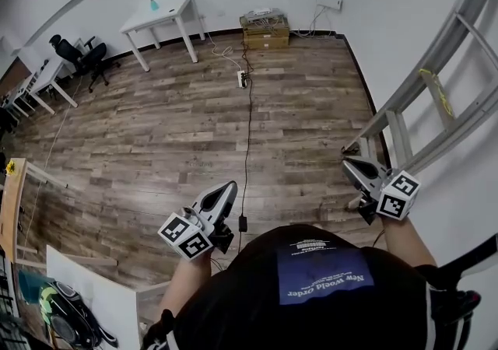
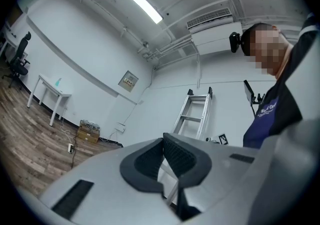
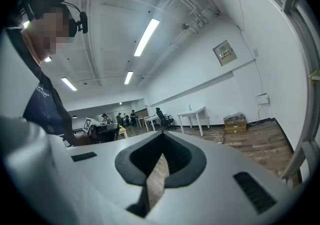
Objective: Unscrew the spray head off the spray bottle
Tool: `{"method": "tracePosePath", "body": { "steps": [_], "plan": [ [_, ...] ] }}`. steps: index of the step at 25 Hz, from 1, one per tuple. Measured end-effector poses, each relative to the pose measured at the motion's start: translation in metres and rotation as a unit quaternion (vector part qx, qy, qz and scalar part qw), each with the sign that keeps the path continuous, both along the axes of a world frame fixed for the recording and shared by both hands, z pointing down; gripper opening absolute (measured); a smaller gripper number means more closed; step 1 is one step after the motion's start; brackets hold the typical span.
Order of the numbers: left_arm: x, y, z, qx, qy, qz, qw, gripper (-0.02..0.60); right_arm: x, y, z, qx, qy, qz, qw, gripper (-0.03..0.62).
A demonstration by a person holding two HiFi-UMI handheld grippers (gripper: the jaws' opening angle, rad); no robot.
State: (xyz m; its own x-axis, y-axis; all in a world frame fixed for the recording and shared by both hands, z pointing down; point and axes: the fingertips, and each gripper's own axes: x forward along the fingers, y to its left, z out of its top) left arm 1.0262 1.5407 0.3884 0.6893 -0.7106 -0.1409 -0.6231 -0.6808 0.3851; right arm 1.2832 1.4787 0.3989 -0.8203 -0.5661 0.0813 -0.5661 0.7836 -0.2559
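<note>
Spray bottle (image 1: 153,4): a small bluish bottle, probably it, stands on the far white desk (image 1: 175,11), well apart from me.
Left tongs (image 1: 228,187): jaws together, nothing between them.
Right tongs (image 1: 349,163): jaws together, empty.
Handling: I judge it light, slick plastic; clamp the body, twist the head's collar.

Lighting bright and even. Source: ceiling strip lights (image 2: 141,2), blown out to white in both gripper views. Floor (image 1: 156,138) shows faint, soft shadows only. Strong fisheye bending at all edges; dark vignette rings both gripper views. Left tongs (image 2: 163,139) and right tongs (image 3: 162,134) slightly soft, close to lens.
</note>
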Motion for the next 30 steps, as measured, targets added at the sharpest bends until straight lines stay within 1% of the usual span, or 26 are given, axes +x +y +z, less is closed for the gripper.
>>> {"method": "tracePosePath", "body": {
  "steps": [3, 5, 7, 9, 12, 14, 17, 19, 22, 25, 27, 30],
  "plan": [
    [0.017, -0.025, -0.001, -0.002, -0.008, -0.001, 1.0000, 0.005, 0.015, -0.028, 0.002, -0.005, -0.010, -0.002, 1.000, -0.006],
    [0.030, -0.049, -0.004, 0.001, -0.014, -0.008, 0.9999, 0.005, 0.027, -0.053, 0.003, -0.004, -0.012, -0.010, 1.000, -0.006],
    [0.047, -0.078, -0.008, 0.000, -0.008, -0.018, 0.9998, 0.005, 0.043, -0.082, 0.002, -0.005, -0.011, -0.019, 1.000, -0.006],
    [0.071, -0.104, -0.012, 0.001, -0.004, -0.018, 0.9998, 0.005, 0.062, -0.110, -0.002, -0.003, -0.009, -0.029, 1.000, -0.006],
    [0.107, -0.142, -0.023, 0.015, -0.011, -0.017, 0.9997, 0.005, 0.092, -0.150, -0.016, 0.009, -0.009, -0.037, 0.999, -0.007],
    [0.130, -0.168, -0.031, 0.022, -0.006, -0.017, 0.9996, 0.005, 0.111, -0.177, -0.023, 0.014, -0.010, -0.039, 0.999, -0.006],
    [0.164, -0.201, -0.037, 0.025, -0.005, -0.008, 0.9996, 0.005, 0.135, -0.211, -0.024, 0.021, -0.006, -0.049, 0.999, -0.006],
    [0.179, -0.219, -0.038, 0.023, -0.007, -0.002, 0.9997, 0.005, 0.149, -0.231, -0.021, 0.017, -0.009, -0.047, 0.999, -0.006],
    [0.187, -0.241, -0.036, 0.012, -0.013, -0.001, 0.9998, 0.005, 0.162, -0.254, -0.018, 0.004, -0.019, -0.034, 0.999, -0.006],
    [0.184, -0.262, -0.033, 0.001, -0.017, -0.004, 0.9998, 0.005, 0.166, -0.275, -0.012, -0.005, -0.023, -0.029, 0.999, -0.006],
    [0.179, -0.275, -0.033, -0.001, -0.017, -0.004, 0.9999, 0.005, 0.162, -0.288, -0.008, -0.009, -0.025, -0.028, 0.999, -0.006],
    [0.164, -0.294, -0.029, 0.004, -0.015, -0.003, 0.9999, 0.005, 0.143, -0.306, -0.004, -0.012, -0.021, -0.028, 0.999, -0.006]
  ]
}}
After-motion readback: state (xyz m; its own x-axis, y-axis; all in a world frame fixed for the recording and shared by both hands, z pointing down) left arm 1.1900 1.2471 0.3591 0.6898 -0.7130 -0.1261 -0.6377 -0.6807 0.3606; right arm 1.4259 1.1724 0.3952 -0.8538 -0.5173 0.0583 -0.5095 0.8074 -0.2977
